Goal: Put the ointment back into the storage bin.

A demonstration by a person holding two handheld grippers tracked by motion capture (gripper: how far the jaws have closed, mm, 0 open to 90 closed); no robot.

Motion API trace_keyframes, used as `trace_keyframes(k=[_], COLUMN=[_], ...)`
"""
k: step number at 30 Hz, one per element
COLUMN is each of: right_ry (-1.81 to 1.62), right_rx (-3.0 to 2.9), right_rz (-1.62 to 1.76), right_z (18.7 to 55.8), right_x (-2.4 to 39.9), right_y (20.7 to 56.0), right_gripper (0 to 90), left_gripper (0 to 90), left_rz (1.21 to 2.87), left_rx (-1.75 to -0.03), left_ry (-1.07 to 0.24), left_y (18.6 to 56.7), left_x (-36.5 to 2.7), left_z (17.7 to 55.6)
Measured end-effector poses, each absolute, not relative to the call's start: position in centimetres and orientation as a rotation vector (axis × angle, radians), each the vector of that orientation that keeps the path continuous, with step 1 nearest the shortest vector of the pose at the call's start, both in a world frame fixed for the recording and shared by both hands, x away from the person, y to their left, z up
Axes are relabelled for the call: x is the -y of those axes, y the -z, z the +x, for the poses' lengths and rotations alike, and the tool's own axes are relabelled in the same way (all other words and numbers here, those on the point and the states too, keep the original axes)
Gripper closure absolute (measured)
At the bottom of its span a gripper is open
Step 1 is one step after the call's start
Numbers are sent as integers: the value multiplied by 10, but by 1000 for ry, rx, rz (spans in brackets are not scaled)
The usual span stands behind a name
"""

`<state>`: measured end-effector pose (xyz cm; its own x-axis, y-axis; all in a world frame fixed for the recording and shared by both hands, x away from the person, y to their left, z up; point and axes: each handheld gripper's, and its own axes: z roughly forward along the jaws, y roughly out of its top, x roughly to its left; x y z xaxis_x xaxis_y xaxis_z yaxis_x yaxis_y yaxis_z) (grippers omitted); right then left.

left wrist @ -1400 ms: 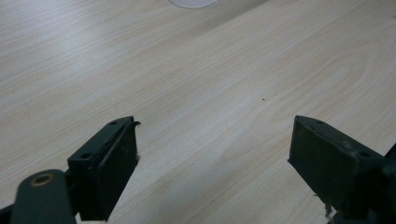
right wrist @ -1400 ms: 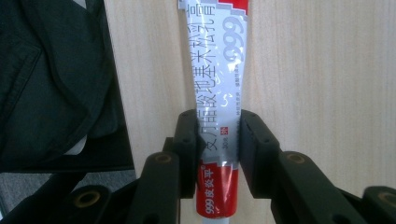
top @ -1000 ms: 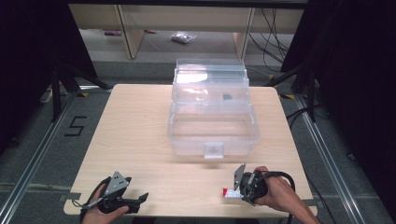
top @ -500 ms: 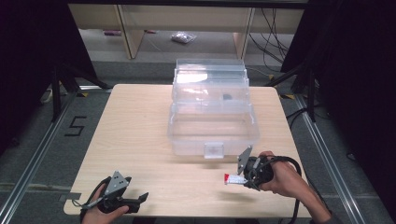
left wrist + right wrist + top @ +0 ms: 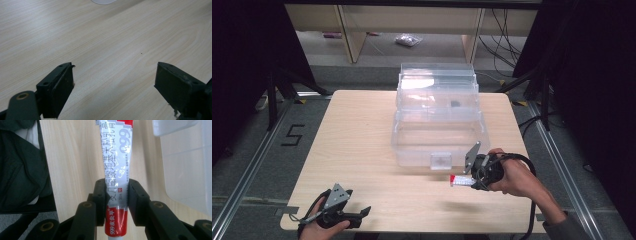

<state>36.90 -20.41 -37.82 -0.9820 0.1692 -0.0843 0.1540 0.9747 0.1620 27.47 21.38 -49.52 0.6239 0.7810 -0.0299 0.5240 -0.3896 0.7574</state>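
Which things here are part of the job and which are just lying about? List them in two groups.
In the job, as far as it looks:
- right hand-held gripper, shut on the tube
- clear plastic box, open, just ahead of the tube

Lying about:
- left hand-held gripper, open over bare table
- small bag on the floor beyond

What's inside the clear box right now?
The clear box looks mostly bare through its walls. One small dark item sits in the upper tier. Reflections blur the lower part, so anything small there can't be ruled out.
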Motion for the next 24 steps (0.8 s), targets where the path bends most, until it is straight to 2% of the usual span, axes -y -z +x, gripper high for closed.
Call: trace_keyframes(k=[24], right_ry=[-263], right_rx=[-3000], right_rz=[295], right_z=[400], right_x=[205], right_y=[340], right_gripper=[706], left_gripper=[150], left_rz=[2057], left_rx=[-1028], left_ry=[-424], left_y=[496], left_x=[-212], left_z=[274])
